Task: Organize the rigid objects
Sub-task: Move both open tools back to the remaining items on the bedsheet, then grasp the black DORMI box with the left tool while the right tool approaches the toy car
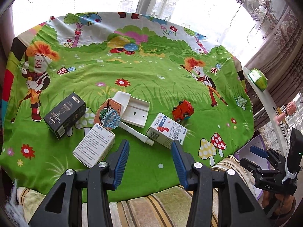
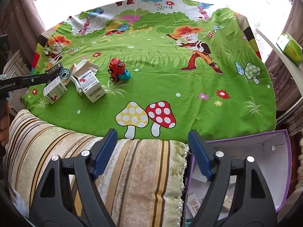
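On the green cartoon cloth lie a black carton (image 1: pixel 64 115), two white medicine boxes (image 1: pixel 94 147) (image 1: pixel 166 130), a toy basketball hoop (image 1: pixel 109 116), a white plastic bracket (image 1: pixel 135 111) and a red toy truck (image 1: pixel 182 110). My left gripper (image 1: pixel 150 149) is open and empty, low over the cloth just in front of the boxes. My right gripper (image 2: pixel 152 140) is open and empty over the striped cushion edge, well right of the pile. The same boxes (image 2: pixel 92 87) and truck (image 2: pixel 117 71) show far left in the right wrist view.
A purple-edged cardboard box (image 2: pixel 265 151) holding small items stands at the lower right beside the striped cushion (image 2: pixel 132 170). A green tissue pack (image 2: pixel 289 49) lies on a white ledge at the right. Curtains and a bright window stand behind the table.
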A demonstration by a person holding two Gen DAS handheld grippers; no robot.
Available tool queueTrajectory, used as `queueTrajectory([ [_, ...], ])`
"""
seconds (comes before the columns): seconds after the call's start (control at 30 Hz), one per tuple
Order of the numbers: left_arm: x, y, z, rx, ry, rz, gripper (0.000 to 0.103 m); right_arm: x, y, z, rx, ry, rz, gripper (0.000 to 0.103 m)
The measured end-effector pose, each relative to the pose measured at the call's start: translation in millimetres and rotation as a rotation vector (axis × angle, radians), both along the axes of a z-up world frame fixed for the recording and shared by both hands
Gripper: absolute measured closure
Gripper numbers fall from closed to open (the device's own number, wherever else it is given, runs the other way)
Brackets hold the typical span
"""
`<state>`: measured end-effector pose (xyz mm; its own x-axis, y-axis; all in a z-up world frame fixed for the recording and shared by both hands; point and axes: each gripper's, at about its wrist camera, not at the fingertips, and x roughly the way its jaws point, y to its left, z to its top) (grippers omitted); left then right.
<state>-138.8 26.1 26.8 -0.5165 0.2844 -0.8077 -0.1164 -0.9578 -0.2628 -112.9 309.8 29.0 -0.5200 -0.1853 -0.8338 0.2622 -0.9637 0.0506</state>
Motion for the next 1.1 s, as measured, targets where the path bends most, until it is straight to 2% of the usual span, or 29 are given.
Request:
queueTrajectory([
  [0.3,-14,-44,-4,-0.036,0.007,0.104,0.055,-32,-30,-3,-0.036,-0.003,0.021,0.023],
  [0.67,-30,-95,-13,-0.103,-0.005,0.205,0.055,-108,-43,-13,-0.164,-0.062,-0.121,0.023],
  [0.87,-35,-113,-25,-0.088,-0.024,0.238,0.055,-133,-58,-29,-0.176,-0.101,-0.125,0.023],
  [1.1,-40,-114,-34,-0.07,-0.033,0.226,0.055,-144,-68,-35,-0.174,-0.096,-0.122,0.022],
])
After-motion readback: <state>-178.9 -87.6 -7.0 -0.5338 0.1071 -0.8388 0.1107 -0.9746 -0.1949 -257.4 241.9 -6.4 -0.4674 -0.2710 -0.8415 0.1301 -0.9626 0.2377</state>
